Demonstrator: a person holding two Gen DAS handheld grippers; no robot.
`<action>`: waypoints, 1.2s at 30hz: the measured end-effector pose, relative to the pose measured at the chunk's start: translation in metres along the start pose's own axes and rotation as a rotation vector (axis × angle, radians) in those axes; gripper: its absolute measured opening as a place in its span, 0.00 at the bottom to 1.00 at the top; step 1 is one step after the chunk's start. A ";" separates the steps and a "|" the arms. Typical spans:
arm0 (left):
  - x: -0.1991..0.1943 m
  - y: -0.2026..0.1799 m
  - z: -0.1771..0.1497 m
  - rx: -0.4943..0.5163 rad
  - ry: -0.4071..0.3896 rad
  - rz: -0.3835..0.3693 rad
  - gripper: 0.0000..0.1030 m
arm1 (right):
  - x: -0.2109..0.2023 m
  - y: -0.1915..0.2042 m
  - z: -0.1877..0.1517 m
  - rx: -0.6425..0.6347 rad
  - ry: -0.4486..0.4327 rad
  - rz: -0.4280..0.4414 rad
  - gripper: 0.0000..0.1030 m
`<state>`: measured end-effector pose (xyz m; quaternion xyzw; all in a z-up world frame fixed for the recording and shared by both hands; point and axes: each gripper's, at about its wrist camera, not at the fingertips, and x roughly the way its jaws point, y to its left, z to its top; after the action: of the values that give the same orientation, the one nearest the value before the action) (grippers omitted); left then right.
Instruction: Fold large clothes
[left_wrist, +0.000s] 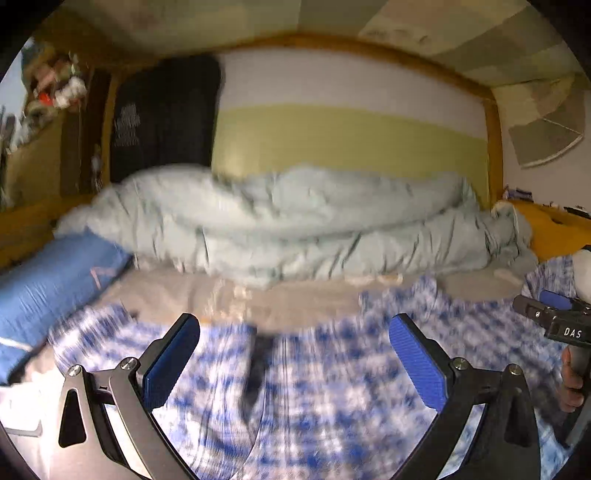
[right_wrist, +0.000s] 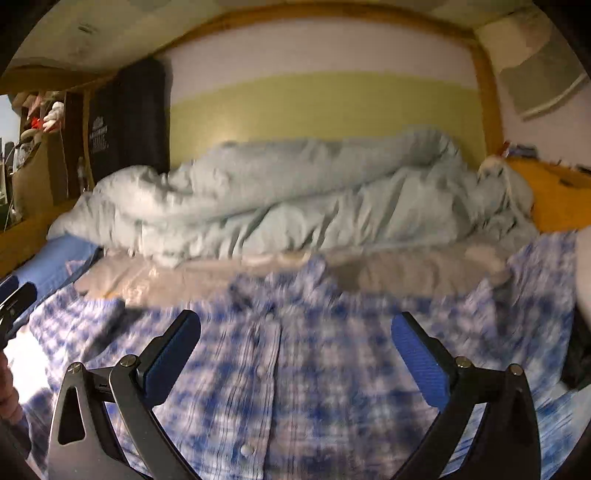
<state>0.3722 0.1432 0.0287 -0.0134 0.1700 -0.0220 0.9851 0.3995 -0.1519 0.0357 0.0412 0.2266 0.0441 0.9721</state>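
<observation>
One blue-and-white checked shirt (right_wrist: 317, 369) lies spread face up on the beige sheet (right_wrist: 406, 277) of the bed, just in front of one bunched pale-green duvet (right_wrist: 295, 199). Its button placket runs away from the cameras, collar toward the duvet, with one sleeve out to each side. One blue pillow (left_wrist: 48, 288) lies at the left. Two grippers hover over the shirt: left gripper (left_wrist: 293, 354) and right gripper (right_wrist: 295, 354), both spread wide, holding nothing.

Dim warm light, motion blur, fisheye vignette
</observation>
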 end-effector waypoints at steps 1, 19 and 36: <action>0.004 0.007 0.000 -0.021 0.021 0.018 1.00 | 0.005 -0.001 -0.004 0.007 0.021 0.017 1.00; 0.063 0.189 -0.055 -0.484 0.420 0.295 0.83 | 0.014 -0.014 -0.010 0.026 0.094 -0.005 1.00; 0.061 0.234 -0.066 -0.650 0.252 0.264 0.05 | 0.021 -0.019 -0.014 0.068 0.134 -0.017 1.00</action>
<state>0.4161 0.3726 -0.0621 -0.3008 0.2885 0.1590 0.8950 0.4134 -0.1680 0.0125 0.0693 0.2926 0.0308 0.9532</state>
